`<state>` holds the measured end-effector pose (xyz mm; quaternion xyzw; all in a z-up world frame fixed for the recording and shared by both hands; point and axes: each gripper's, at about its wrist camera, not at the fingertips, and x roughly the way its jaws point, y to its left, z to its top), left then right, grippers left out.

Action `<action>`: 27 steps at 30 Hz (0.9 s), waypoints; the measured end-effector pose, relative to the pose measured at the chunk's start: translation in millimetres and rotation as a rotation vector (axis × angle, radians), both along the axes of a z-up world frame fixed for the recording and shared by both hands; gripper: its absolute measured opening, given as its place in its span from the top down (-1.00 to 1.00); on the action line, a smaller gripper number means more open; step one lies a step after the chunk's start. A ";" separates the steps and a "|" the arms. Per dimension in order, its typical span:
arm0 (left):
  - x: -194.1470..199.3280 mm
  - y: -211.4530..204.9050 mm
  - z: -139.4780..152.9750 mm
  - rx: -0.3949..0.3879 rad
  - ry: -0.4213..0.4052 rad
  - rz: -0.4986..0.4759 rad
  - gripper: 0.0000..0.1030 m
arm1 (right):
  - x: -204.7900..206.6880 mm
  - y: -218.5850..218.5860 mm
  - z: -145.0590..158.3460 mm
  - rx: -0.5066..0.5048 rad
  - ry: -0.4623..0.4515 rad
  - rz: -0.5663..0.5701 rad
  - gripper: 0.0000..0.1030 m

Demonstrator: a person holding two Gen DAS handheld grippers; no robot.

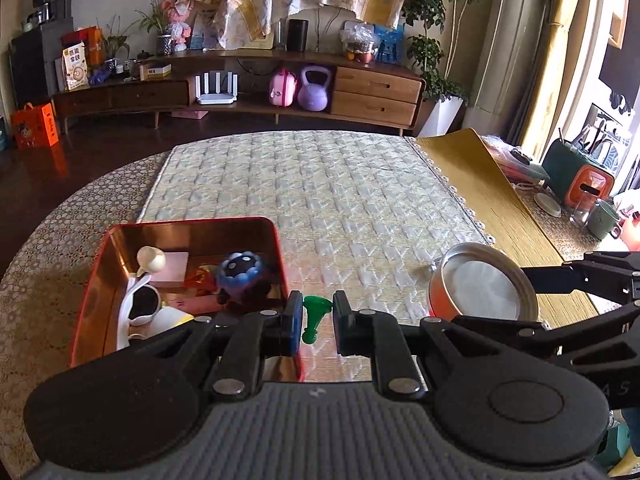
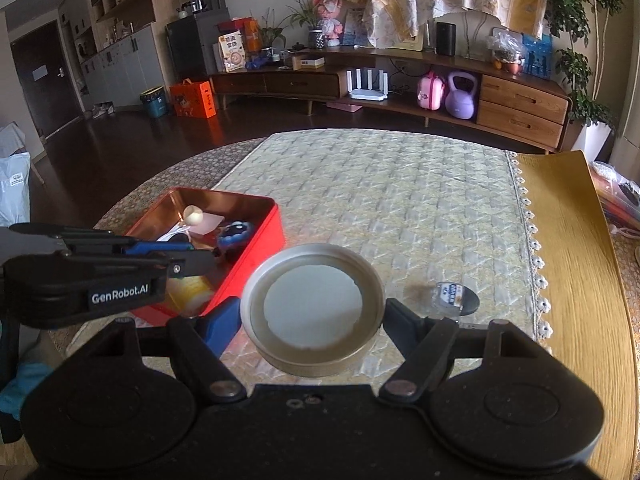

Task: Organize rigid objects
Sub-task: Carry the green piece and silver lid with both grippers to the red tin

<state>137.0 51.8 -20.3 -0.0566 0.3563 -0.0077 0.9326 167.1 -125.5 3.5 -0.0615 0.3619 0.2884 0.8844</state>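
A small green piece (image 1: 313, 315) is gripped between the nearly closed pads of the left tongs (image 1: 314, 322), just beside the near right corner of a red tin box (image 1: 280, 248). A round metal lid (image 2: 311, 309) is clamped across its width by the right tongs (image 2: 312, 320), held above the quilted mat (image 2: 400, 200) on the desk (image 2: 580, 280). Inside the box a blue flower-shaped toy (image 1: 239, 270), white sunglasses (image 1: 140, 304) and a cream ball (image 1: 151, 259) are seen. A small packet (image 2: 450, 294) lies on the mat to the right of the lid.
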 end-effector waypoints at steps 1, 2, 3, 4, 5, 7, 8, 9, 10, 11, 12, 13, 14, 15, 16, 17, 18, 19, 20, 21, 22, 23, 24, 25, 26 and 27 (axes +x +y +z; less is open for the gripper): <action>-1.2 7.0 0.8 0.002 0.000 0.009 0.70 | -1.7 5.1 0.0 -0.003 0.000 0.010 -0.48; -2.4 12.8 1.0 0.004 0.000 0.017 0.70 | -3.3 11.3 -0.3 -0.006 -0.002 0.020 -0.48; -3.6 19.5 1.1 0.005 0.001 0.027 0.70 | -4.7 16.6 -0.4 -0.010 -0.003 0.028 -0.48; -4.7 26.1 0.8 0.007 0.004 0.036 0.70 | -5.2 21.3 -0.7 -0.012 -0.003 0.035 -0.48; -5.7 31.6 0.2 0.010 0.006 0.044 0.70 | -5.3 25.9 -1.2 -0.014 -0.002 0.043 -0.48; -6.8 45.4 -1.5 0.015 0.013 0.062 0.70 | -5.9 35.7 -2.7 -0.021 -0.003 0.057 -0.48; -7.0 51.4 -2.6 0.015 0.017 0.068 0.70 | -5.9 40.7 -3.5 -0.024 -0.002 0.063 -0.49; -6.9 56.6 -3.3 0.018 0.019 0.075 0.70 | -5.0 46.3 -4.6 -0.026 -0.001 0.068 -0.49; -6.3 61.8 -4.1 0.023 0.021 0.083 0.70 | -4.3 50.9 -5.2 -0.027 -0.001 0.073 -0.49; -5.9 67.8 -5.0 0.026 0.022 0.089 0.70 | -3.5 55.6 -5.8 -0.029 -0.001 0.078 -0.49; -4.7 73.9 -6.2 0.027 0.024 0.095 0.70 | -2.4 60.6 -6.1 -0.033 -0.002 0.082 -0.49; -3.4 79.7 -8.0 0.030 0.028 0.102 0.70 | -1.5 65.3 -6.3 -0.038 -0.004 0.087 -0.49; -1.4 84.6 -9.3 0.032 0.032 0.106 0.70 | -0.1 69.7 -6.8 -0.041 -0.005 0.092 -0.49; 1.4 90.5 -11.2 0.035 0.038 0.114 0.70 | 1.8 75.0 -7.6 -0.044 -0.005 0.097 -0.49; 3.9 96.0 -12.9 0.038 0.043 0.120 0.70 | 2.6 80.9 -8.3 -0.048 -0.007 0.101 -0.49; 6.7 101.6 -14.8 0.041 0.048 0.125 0.70 | 3.5 86.1 -9.2 -0.053 -0.011 0.105 -0.49; 9.3 106.7 -16.7 0.044 0.052 0.133 0.70 | 5.3 91.4 -10.3 -0.058 -0.015 0.108 -0.49; 12.1 111.5 -18.8 0.047 0.059 0.138 0.70 | 7.5 96.1 -11.4 -0.062 -0.018 0.112 -0.49; 15.2 117.0 -21.6 0.049 0.066 0.140 0.70 | 10.0 100.5 -12.7 -0.066 -0.019 0.116 -0.49; 17.9 120.0 -23.9 0.052 0.072 0.142 0.70 | 13.1 105.3 -14.1 -0.069 -0.019 0.121 -0.49; 21.5 123.4 -26.4 0.060 0.078 0.142 0.70 | 16.9 110.4 -15.7 -0.074 -0.018 0.127 -0.49; 24.4 125.6 -28.1 0.066 0.083 0.142 0.70 | 20.2 115.8 -17.5 -0.082 -0.021 0.135 -0.49; 28.0 127.6 -30.3 0.073 0.088 0.142 0.70 | 23.1 120.1 -19.3 -0.088 -0.022 0.140 -0.49; 31.1 129.5 -32.0 0.075 0.093 0.140 0.70 | 25.9 125.1 -21.5 -0.095 -0.022 0.144 -0.49; 34.2 130.9 -33.6 0.079 0.097 0.136 0.70 | 29.2 129.3 -23.3 -0.101 -0.023 0.147 -0.49; 37.3 131.8 -35.4 0.084 0.101 0.136 0.70 | 32.2 133.0 -25.5 -0.103 -0.023 0.149 -0.49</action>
